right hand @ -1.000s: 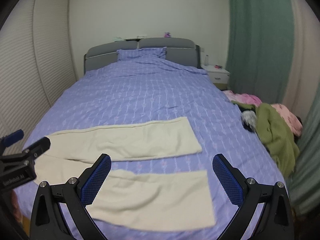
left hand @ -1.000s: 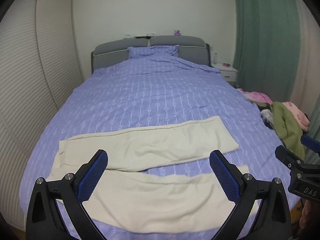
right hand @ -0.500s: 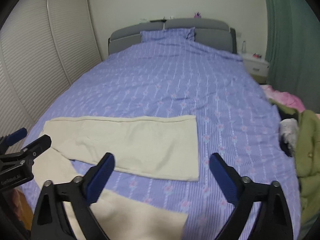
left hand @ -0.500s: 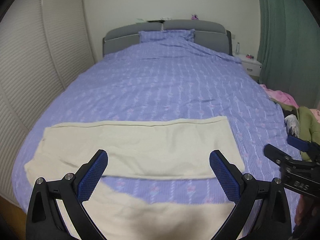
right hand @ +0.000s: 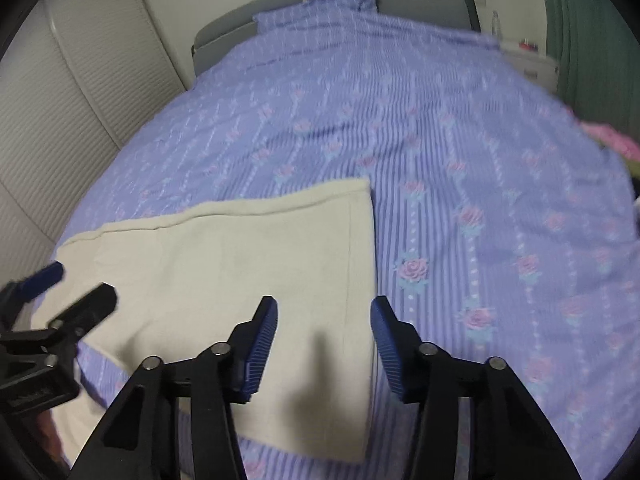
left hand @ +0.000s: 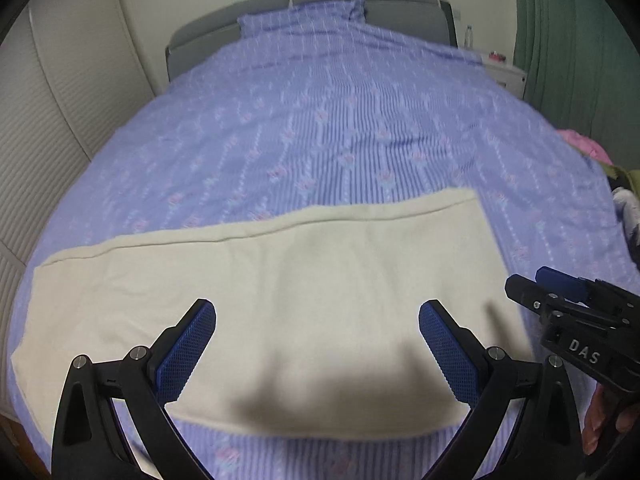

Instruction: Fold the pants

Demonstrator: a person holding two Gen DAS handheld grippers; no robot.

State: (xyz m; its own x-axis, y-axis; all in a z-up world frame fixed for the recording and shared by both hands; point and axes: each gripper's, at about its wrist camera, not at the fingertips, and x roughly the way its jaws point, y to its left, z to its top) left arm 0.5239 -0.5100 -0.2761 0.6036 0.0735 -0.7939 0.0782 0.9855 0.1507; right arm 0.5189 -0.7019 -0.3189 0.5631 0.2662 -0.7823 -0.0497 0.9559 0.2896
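Observation:
Cream pants (left hand: 280,288) lie flat on the purple flowered bedspread (left hand: 340,128), legs running left to right. My left gripper (left hand: 316,344) is open, hovering low over the far leg's middle. My right gripper (right hand: 324,336) is open with a narrower gap, low over the far leg's cuff end (right hand: 360,248); the pants (right hand: 240,264) fill its lower left view. Each gripper shows at the edge of the other's view: the right one (left hand: 560,300), the left one (right hand: 60,300). The near leg is mostly hidden below the fingers.
A grey headboard (left hand: 400,4) and pillow (left hand: 304,20) are at the far end. A slatted wardrobe (left hand: 52,92) stands left. A green curtain (left hand: 576,32), nightstand (left hand: 508,72) and heaped clothes (left hand: 588,148) are at the right.
Both grippers have moved forward and down toward the far pant leg, which now looms large. The right gripper's fingers have narrowed their gap.

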